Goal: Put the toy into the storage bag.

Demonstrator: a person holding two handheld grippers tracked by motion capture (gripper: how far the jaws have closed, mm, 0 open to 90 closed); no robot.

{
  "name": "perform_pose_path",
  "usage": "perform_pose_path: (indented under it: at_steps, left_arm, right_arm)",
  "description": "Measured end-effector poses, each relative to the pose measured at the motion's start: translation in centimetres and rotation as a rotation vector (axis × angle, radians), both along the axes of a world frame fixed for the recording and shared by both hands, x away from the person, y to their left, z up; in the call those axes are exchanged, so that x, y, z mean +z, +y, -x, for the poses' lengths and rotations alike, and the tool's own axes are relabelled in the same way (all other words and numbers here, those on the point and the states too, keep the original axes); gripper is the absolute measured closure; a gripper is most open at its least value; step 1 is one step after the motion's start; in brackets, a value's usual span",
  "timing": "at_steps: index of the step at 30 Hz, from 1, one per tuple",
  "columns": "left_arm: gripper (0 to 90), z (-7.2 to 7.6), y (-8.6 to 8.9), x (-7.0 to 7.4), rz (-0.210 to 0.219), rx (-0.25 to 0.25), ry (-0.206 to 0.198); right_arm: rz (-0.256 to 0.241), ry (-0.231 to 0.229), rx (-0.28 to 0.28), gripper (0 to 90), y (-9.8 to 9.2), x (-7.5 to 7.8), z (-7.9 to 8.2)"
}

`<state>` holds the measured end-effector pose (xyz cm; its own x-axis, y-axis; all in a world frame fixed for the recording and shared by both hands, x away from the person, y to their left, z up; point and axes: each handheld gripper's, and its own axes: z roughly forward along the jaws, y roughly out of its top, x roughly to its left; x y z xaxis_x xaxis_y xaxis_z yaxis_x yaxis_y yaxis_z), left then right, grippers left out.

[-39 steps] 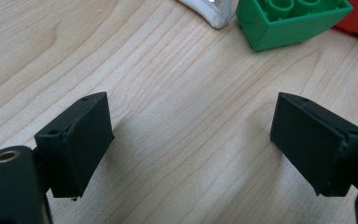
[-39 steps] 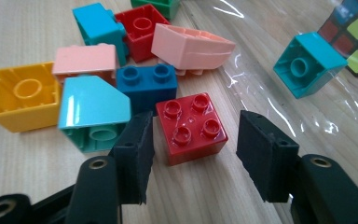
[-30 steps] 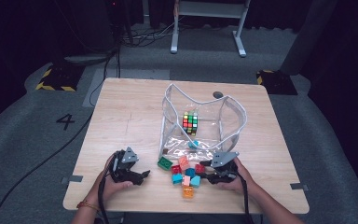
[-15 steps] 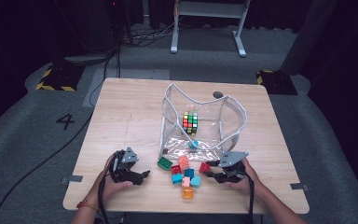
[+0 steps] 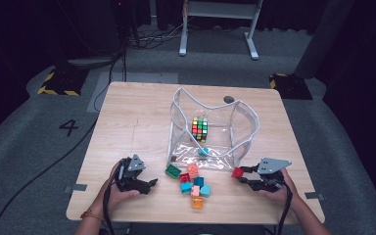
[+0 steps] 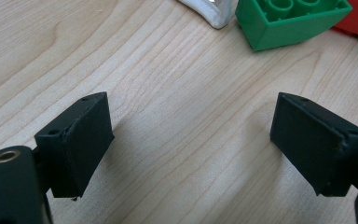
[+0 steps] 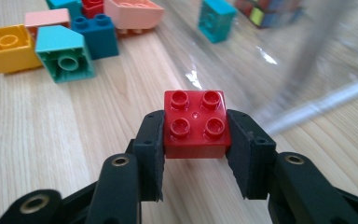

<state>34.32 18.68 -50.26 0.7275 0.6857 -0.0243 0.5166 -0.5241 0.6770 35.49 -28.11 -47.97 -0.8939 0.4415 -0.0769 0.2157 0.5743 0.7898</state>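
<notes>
- Since the frame a second earlier, the right gripper (image 5: 242, 175) has drawn back to the right, away from the heap of blocks (image 5: 192, 181), and it now carries a red block (image 5: 237, 172) just in front of the bag's right corner; the left gripper (image 5: 149, 184) has kept its place near the front left of the table (image 5: 127, 122)
- Glossy moulded plastic, squarish, with four round studs on top: that is the red block (image 7: 195, 122) in the right gripper view, where the two black jaws press flat against its left and right sides
- Both jaws carry matte black rectangular pads, and a brass-coloured rivet sits in each arm behind them
- Light wood with a fine grain covers the table, which has a smooth surface
- Clear soft plastic with a white corded rim makes up the bag (image 5: 245, 117), which stands open at the middle of the table; inside it are a colour-tiled puzzle cube (image 5: 199, 129) and a teal block (image 5: 203, 151)
- Loose blocks lie between the two grippers in front of the bag: a green block (image 5: 172, 171) at the left, with salmon, teal, blue, red and orange ones beside it, some lying on their sides so the hollow undersides show
- In the left gripper view the jaws stand wide apart over bare wood and grip nothing; the green block (image 6: 291, 21) lies well ahead of them, beside a piece of the bag's white rim
</notes>
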Motion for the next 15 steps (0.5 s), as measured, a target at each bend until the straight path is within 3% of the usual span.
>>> perform_pose_path:
  at_steps: [9,15]
  left_arm:
    - [13.0,0.0,0.0,0.0,0.0,0.0,0.0]
    - [13.0,0.0,0.0,0.0,0.0,0.0,0.0]
  right_arm:
    - [-0.03,-0.011,-0.145,59.3,-4.0,1.1,-0.5]
    - [-0.057,-0.026,-0.189,59.3,-5.1,2.0,-1.2]
